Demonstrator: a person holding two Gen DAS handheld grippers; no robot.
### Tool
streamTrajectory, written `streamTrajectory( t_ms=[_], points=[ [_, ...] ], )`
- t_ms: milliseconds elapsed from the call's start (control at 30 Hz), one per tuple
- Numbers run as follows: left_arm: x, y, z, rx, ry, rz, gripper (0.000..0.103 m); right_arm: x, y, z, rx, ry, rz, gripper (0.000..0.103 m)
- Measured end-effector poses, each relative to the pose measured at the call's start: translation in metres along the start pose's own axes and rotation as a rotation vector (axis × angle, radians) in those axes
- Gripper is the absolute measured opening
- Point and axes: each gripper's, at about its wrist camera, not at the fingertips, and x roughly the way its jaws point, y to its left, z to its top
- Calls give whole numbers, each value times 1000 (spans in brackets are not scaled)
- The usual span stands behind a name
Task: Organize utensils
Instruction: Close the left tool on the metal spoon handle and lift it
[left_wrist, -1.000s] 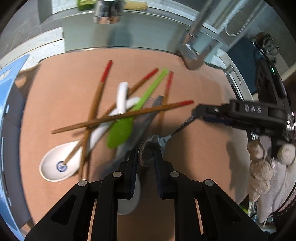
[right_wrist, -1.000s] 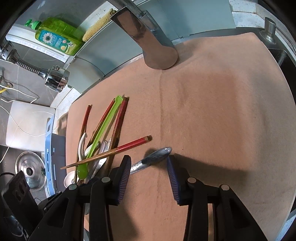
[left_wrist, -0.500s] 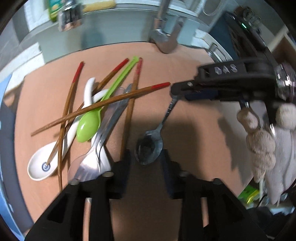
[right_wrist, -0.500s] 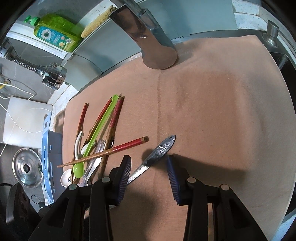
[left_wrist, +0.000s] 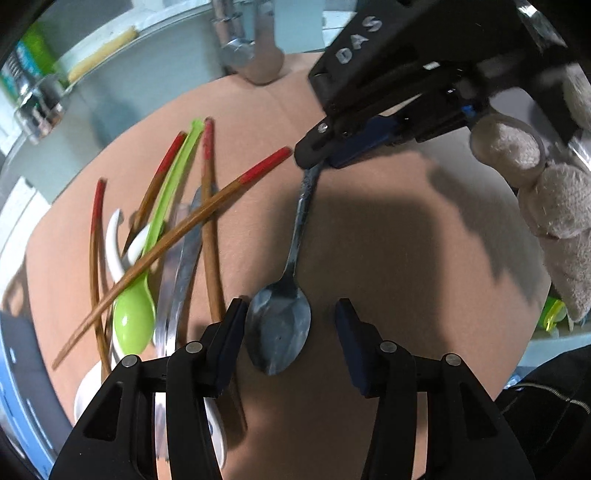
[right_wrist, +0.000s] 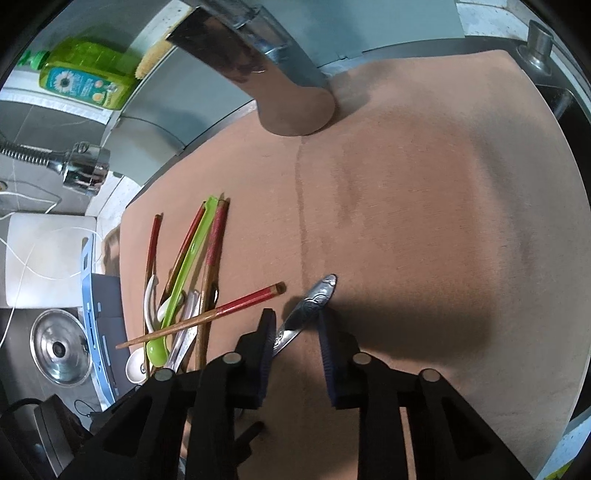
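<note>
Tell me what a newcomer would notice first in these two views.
Probably the ornate steel spoon lying apart on the brown mat, its handle between the right hand-held gripper's fingers and its bowl between the open left hand-held gripper's. Next, left of it, the crossed pile of red-tipped wooden chopsticks around a lime-green plastic spoon.

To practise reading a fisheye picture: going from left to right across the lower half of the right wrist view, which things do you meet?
pot lid → green spoon → metal spoon

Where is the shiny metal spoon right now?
The metal spoon lies right of the utensil pile, bowl between the left gripper's open fingers, handle between the right gripper's.
</note>
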Motion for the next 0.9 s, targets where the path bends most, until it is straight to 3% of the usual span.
streamTrajectory(
  t_ms=[100,233,300,433,633,767,800,900],
  points=[
    [2,-4,3,26,-12,-4,47,0,1,0,14,-2,-3,20],
    [0,-2,7,5,-25,-45,32,1,4,0,23,-8,-5,22],
    [-1,2,9,-20,-27,-70,32,2,8,-1,13,-15,-14,22],
    [-2,13,12,-51,-33,-103,32,4,10,-2,0,-29,-43,11],
    [-8,22,12,-103,-42,-145,32,1,-6,-2,58,-21,32,0],
    [-9,23,11,-123,-46,-158,31,1,-12,-5,59,-17,77,0],
    [-14,23,-7,-127,-48,-163,31,1,-13,-5,57,-10,91,3],
    [-16,22,-4,-160,-51,-193,31,4,-18,-9,78,14,132,9]
  ],
)
